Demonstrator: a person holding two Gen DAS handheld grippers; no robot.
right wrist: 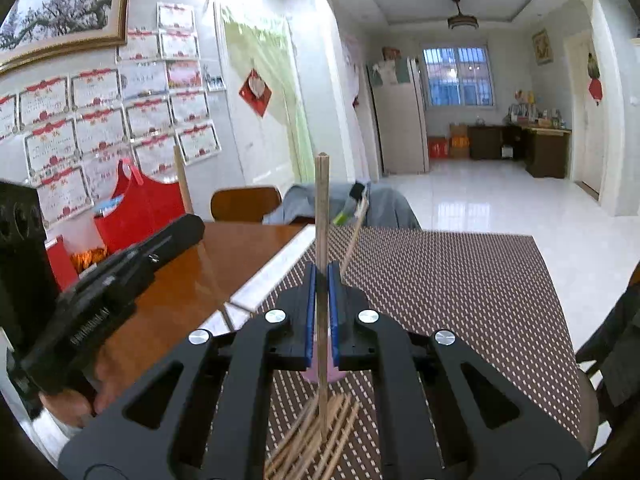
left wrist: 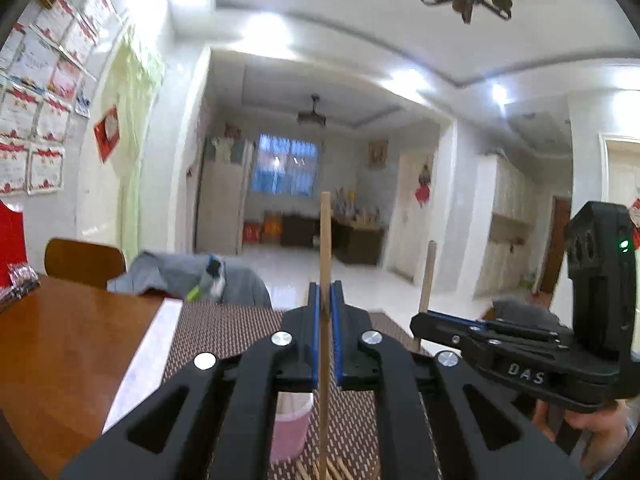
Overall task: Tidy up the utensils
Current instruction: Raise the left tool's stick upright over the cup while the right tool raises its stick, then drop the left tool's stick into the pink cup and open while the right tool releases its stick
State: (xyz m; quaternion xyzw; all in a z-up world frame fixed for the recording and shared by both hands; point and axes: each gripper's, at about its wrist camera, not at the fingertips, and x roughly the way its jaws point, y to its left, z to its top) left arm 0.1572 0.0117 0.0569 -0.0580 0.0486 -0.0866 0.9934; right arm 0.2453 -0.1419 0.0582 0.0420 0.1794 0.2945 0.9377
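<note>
My left gripper (left wrist: pixel 325 300) is shut on a wooden chopstick (left wrist: pixel 325 240) that stands upright between its blue pads. My right gripper (right wrist: pixel 321 280) is shut on a second upright chopstick (right wrist: pixel 321 208). Each gripper shows in the other's view: the right gripper (left wrist: pixel 418 326) with its stick (left wrist: pixel 427 276), the left gripper (right wrist: pixel 192 226) with its stick (right wrist: pixel 182 184). Below the fingers stands a pink cup (left wrist: pixel 290 428) (right wrist: pixel 340 376), with one thin stick (right wrist: pixel 354 236) leaning out of it. Several loose chopsticks (right wrist: pixel 316 436) (left wrist: pixel 328 470) lie in a pile on the woven placemat (right wrist: pixel 460 280).
The placemat lies on a brown wooden table (right wrist: pixel 180 280). A red paper bag (right wrist: pixel 148 204) stands at the table's far left by the wall. Beyond the far edge are a wooden chair (right wrist: pixel 244 202) and a grey garment (right wrist: pixel 384 200). A person's hand (right wrist: pixel 68 406) holds the left gripper.
</note>
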